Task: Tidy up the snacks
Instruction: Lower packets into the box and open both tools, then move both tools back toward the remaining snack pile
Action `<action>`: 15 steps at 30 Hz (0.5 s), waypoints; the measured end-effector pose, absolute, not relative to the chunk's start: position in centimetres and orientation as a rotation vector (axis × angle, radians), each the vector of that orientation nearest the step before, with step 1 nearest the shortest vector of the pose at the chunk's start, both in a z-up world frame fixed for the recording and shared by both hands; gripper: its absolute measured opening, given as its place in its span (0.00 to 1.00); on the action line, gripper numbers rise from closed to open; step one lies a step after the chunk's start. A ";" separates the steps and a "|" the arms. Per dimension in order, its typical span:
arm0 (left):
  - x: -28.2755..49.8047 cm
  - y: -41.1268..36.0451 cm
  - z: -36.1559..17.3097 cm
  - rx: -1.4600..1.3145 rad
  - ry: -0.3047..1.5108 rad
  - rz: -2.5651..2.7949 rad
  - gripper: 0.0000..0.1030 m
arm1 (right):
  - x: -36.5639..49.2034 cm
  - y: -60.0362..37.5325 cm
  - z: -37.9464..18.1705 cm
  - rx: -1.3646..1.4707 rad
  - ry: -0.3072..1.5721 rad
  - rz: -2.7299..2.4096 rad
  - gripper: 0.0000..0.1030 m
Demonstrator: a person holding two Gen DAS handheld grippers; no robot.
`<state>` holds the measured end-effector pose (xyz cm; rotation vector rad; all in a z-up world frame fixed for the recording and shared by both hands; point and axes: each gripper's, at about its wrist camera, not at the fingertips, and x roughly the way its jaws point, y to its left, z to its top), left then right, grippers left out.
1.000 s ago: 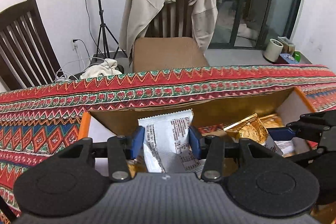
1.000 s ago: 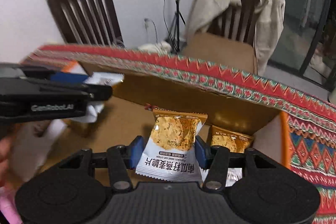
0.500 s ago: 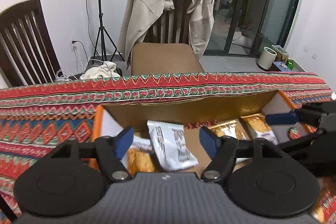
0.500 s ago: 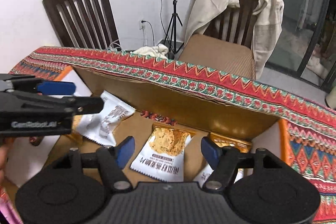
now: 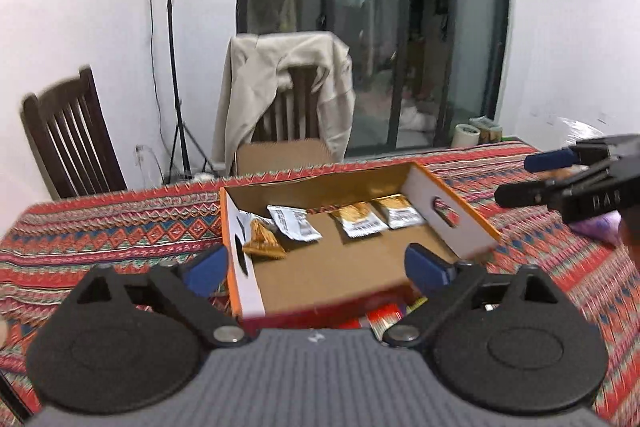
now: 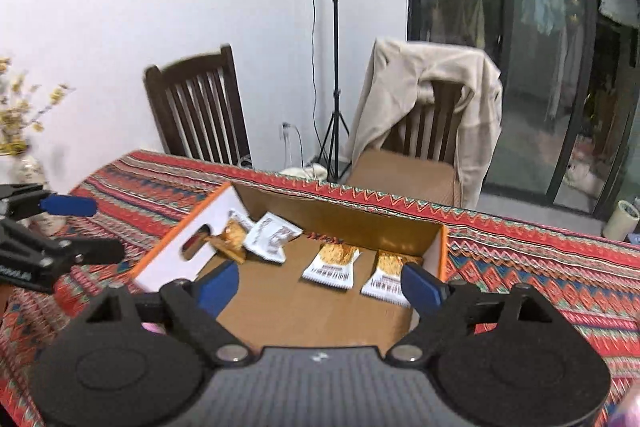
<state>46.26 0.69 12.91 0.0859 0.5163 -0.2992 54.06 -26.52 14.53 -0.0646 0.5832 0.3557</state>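
Note:
An open cardboard box (image 5: 448,199) (image 6: 176,247) with orange edges and white ends sits on the patterned tablecloth. Inside lie a white snack packet (image 5: 294,223) (image 6: 272,235), two orange-and-white cracker packets (image 5: 358,219) (image 5: 398,211) (image 6: 332,261) (image 6: 390,273) and an orange packet (image 5: 262,241) (image 6: 232,237) at the left end. My left gripper (image 5: 316,269) is open and empty, raised above the box's near side. My right gripper (image 6: 318,285) is open and empty, also above the near side. Each gripper shows at the edge of the other's view (image 5: 560,179) (image 6: 60,231).
More snack packets (image 5: 384,311) lie on the cloth just before the box, partly hidden. A pink item (image 5: 600,227) lies at the right. A vase with yellow flowers (image 6: 24,163) stands at the table's left. Two wooden chairs (image 5: 72,143) (image 5: 292,103) and a tripod stand (image 6: 334,67) are behind the table.
Both grippers let go of their packets into the box, opened wide, then rose and pulled back from the box. The white packet and the cracker packet now lie on the box floor.

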 end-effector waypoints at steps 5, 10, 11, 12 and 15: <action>37.5 1.3 11.6 0.070 0.448 -0.293 0.98 | 45.1 -27.9 14.6 -0.059 0.494 0.352 0.94; 30.4 2.5 9.9 0.016 0.418 -0.241 1.00 | 36.7 -28.5 13.1 -0.042 0.445 0.371 0.95; 29.0 2.8 9.5 0.003 0.417 -0.221 1.00 | 35.1 -28.6 12.7 -0.041 0.438 0.366 0.95; 28.0 2.9 9.3 -0.002 0.415 -0.207 1.00 | 33.7 -28.6 12.4 -0.039 0.431 0.360 0.96; 24.8 3.0 8.5 -0.012 0.398 -0.163 1.00 | 29.7 -28.7 11.3 -0.034 0.415 0.344 0.98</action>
